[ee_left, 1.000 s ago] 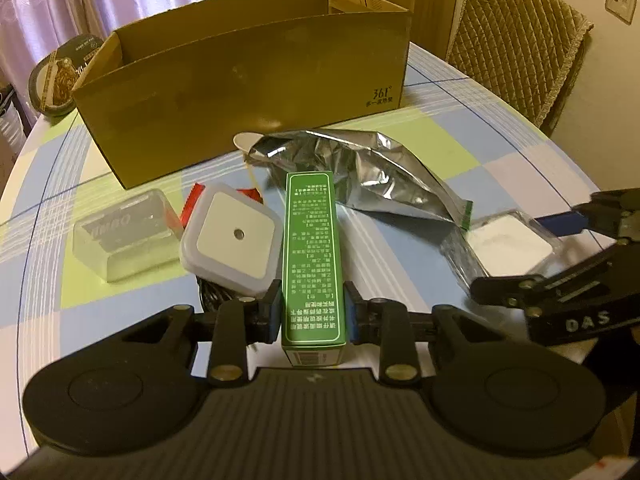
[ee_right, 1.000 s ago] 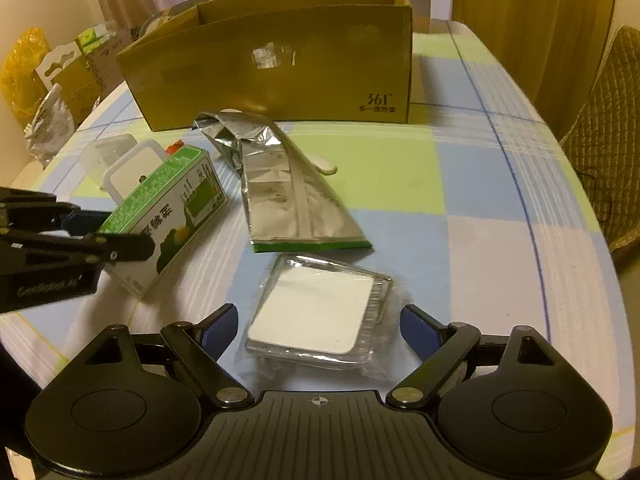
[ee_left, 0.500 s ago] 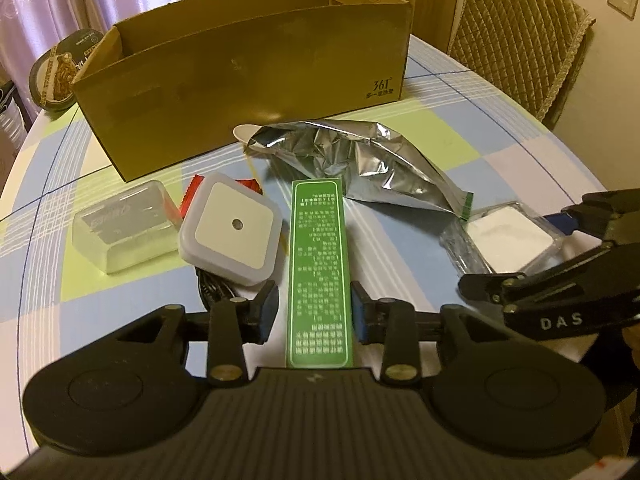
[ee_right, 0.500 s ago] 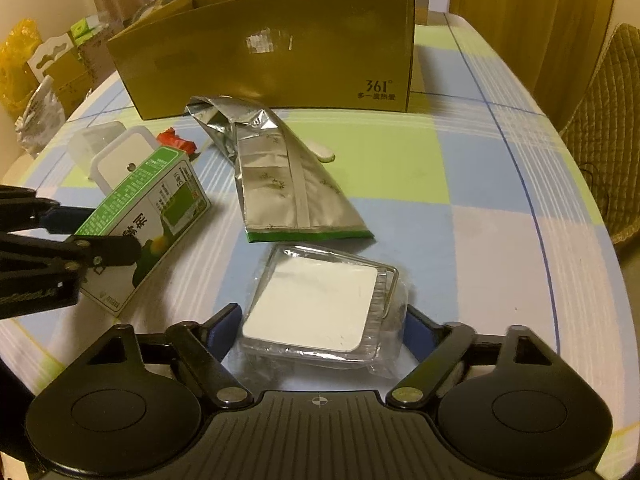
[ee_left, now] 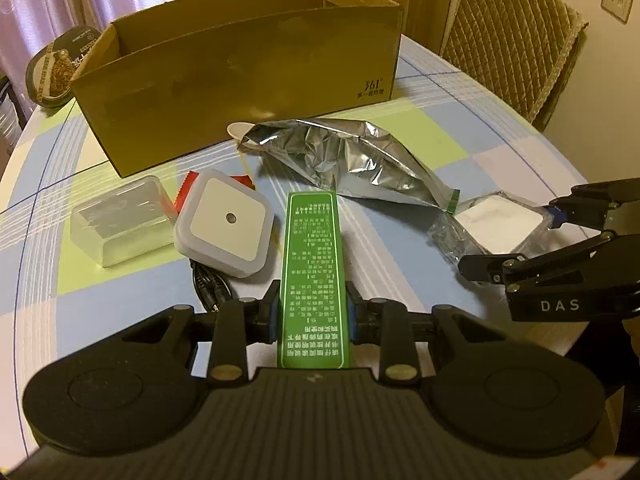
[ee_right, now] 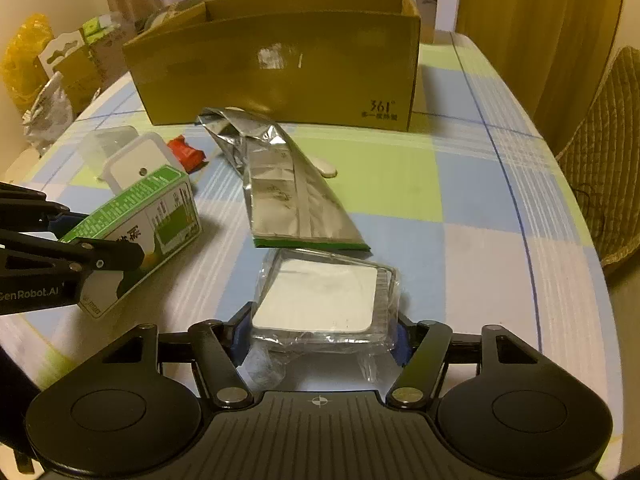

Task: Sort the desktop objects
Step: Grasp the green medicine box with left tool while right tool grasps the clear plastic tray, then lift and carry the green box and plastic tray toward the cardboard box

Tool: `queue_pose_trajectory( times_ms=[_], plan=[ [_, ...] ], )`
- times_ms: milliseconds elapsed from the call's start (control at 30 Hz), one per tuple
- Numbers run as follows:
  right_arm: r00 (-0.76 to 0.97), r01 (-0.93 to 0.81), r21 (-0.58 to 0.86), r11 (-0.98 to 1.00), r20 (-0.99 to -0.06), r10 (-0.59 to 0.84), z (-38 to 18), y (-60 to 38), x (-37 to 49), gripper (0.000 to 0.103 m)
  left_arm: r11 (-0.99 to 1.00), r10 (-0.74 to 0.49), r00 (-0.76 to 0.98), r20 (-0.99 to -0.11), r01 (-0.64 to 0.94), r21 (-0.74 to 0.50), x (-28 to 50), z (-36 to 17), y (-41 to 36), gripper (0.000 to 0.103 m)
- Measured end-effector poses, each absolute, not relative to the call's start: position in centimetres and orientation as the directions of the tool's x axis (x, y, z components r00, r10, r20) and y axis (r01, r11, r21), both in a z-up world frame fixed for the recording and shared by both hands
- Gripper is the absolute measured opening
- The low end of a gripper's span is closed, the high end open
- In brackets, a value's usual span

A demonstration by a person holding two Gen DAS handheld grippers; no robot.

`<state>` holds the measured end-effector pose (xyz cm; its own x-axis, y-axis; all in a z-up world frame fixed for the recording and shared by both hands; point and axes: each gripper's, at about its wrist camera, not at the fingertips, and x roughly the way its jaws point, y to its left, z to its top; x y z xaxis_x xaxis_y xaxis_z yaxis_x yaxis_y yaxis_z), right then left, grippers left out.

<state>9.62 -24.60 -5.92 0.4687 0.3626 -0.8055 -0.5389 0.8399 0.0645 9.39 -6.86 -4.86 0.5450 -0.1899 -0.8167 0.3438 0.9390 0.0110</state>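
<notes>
Grippers are both engaged on objects. Your left gripper (ee_left: 312, 314) is clamped on the green box (ee_left: 313, 264): its 2 fingers press against the long sides of the box near the end closest to you. In the right wrist view the far end of the box is tilted upward, with your left gripper (ee_right: 76, 240) gripping the near end; whether the near end touches the tablecloth (ee_right: 460, 216) cannot be told.

Your right gripper (ee_right: 322, 336) is closed around the wrapped white pad (ee_right: 320, 300), a flat white square in clear plastic film. Its 2 blue-tipped fingers sit against the left and right edges of the package, at the end nearest you. The pad lies just in front of the green-edged end of the silver foil bag (ee_right: 288, 196).

The foil bag lies flat between the pad and the cardboard box (ee_left: 240, 80), which stands open-topped at the far side of the table. A white spoon (ee_right: 326, 168) pokes out from beneath the bag.

To the left of the green box, in the left wrist view:
- 1 white square night light (ee_left: 226, 228), just beside the green box.
- 1 clear plastic container (ee_left: 120, 220), just beside the night light.
- 1 red wrapper (ee_left: 188, 186), behind the night light.
- 1 black cable (ee_left: 208, 288), partly under the night light.

A quilted chair (ee_left: 512, 36) stands beyond the right table edge.
</notes>
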Motion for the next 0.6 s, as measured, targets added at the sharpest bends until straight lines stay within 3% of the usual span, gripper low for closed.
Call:
queue_pose_trajectory(
  times_ms=[600],
  plan=[
    [0.512, -0.536, 0.05, 0.843, -0.774, 0.372, -3.6, -25.6, 7.2, 0.062, 0.945, -0.186, 0.55, -0.815, 0.327, 0.005, 7.0, -4.3, -6.0, 0.025]
  ],
)
